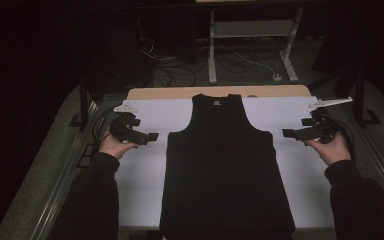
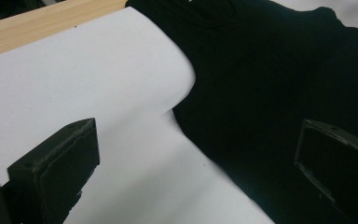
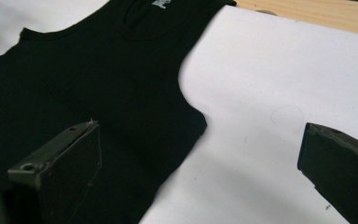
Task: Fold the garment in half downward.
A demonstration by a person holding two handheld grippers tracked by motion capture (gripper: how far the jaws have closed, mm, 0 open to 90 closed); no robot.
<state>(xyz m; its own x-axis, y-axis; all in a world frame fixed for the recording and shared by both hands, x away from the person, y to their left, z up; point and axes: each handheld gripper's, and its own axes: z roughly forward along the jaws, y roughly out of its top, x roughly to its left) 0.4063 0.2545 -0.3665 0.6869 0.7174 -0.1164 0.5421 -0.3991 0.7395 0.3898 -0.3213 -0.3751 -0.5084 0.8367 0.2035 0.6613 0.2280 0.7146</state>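
A: What is seen nearest in the high view?
B: Two dark sleeves are seen coming in from the bottom edge. Between them the hem of a black tank top (image 1: 227,170) is laid at the near edge of a white sheet (image 1: 140,172).

A: How is the garment placed?
B: It is spread flat at the middle of the sheet, hem near and neck far, with the straps reaching towards a wooden table edge (image 1: 180,92) at the far side.

A: And the tools?
B: The left gripper (image 1: 152,137) is held just left of the garment's armhole, apart from the cloth. In the left gripper view its jaws are parted wide, with nothing between them; one is seen over the sheet, the other over the black fabric. The right gripper (image 1: 286,133) is held just right of the opposite armhole, also apart from the cloth. Its jaws are likewise spread wide and empty in the right gripper view.

A: What lies farther off?
B: Beyond the table, cables (image 1: 180,70) and a pale frame (image 1: 250,30) are seen on a dim floor.
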